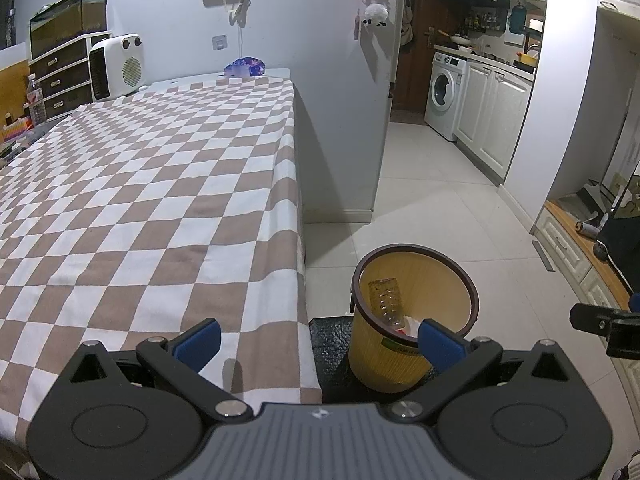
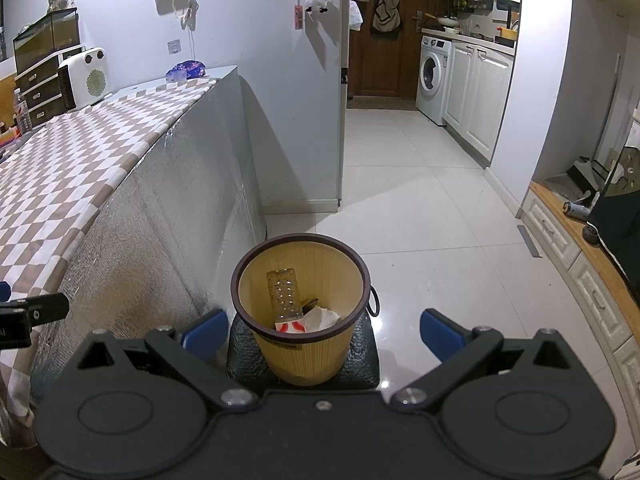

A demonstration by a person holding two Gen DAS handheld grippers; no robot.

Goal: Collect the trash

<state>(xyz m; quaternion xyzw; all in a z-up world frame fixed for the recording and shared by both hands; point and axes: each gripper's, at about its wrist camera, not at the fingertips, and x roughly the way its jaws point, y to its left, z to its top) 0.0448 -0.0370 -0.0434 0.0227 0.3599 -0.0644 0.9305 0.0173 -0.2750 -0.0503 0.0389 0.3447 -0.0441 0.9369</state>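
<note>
Brown-and-white checked tablecloth [image 1: 140, 200], yellow bin [image 2: 300, 344] with dark brown rim.

Left wrist view: looked forward over the checkered table [image 1: 152, 184], bin [image 1: 414, 316] low right. Right wrist view: looked down, close, into the bin [image 2: 300, 308] beside the table. Both 2 views shared bin, table, kitchen beyond.

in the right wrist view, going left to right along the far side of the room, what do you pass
glass aquarium tank → white fan heater → purple crumpled bag on the checkered tablecloth → fluffy white sheep toy hung on the wall → brown wooden door → white washing machine → white kitchen cabinets
</note>
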